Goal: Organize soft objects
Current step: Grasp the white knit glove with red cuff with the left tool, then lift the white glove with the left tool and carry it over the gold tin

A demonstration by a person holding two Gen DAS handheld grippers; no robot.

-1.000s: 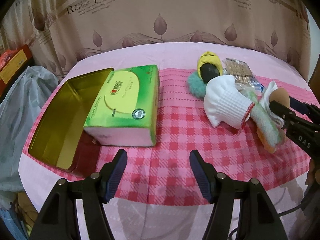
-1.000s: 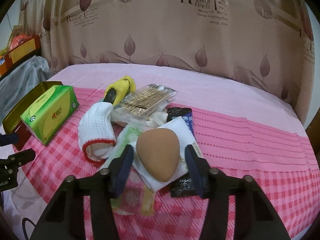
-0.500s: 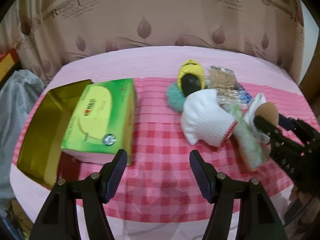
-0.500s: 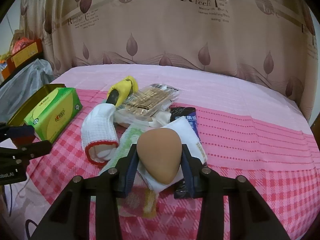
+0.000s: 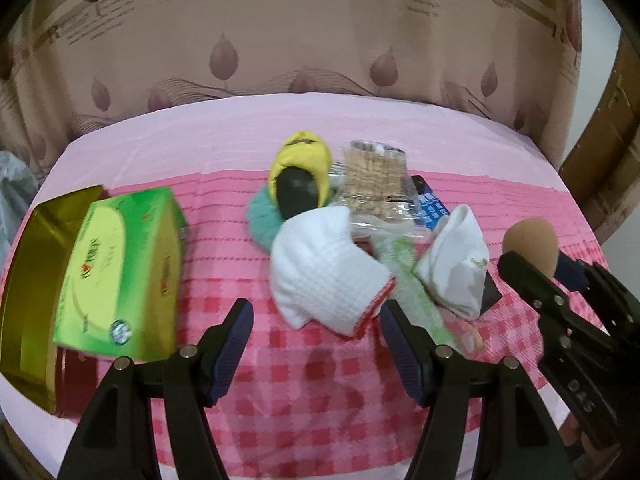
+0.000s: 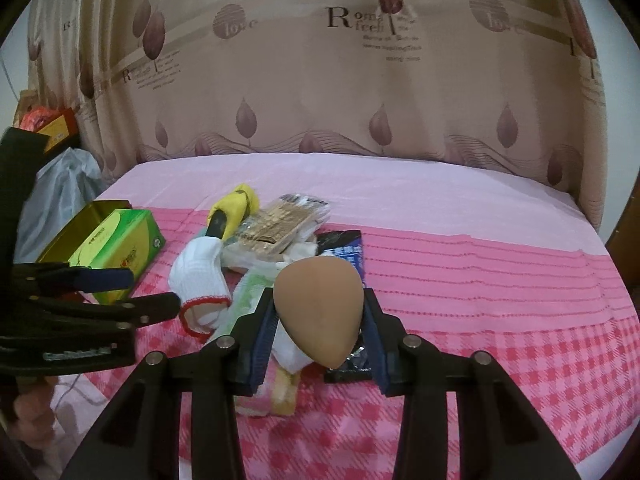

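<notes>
Sponge [image 6: 320, 312], tan and egg-shaped, sits clamped between your right gripper's [image 6: 319, 334] jaws, lifted just above the pile of soft things on the pink checked cloth [image 6: 500, 320]. Your left gripper [image 5: 316, 344] hangs with jaws apart and empty, near the white glove [image 5: 324, 272] and green tissue box [image 5: 120, 276].

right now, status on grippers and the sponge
Right gripper shut on tan sponge, clear of pile. Left gripper open, empty. Gold tin part-filled by tissue box.
</notes>
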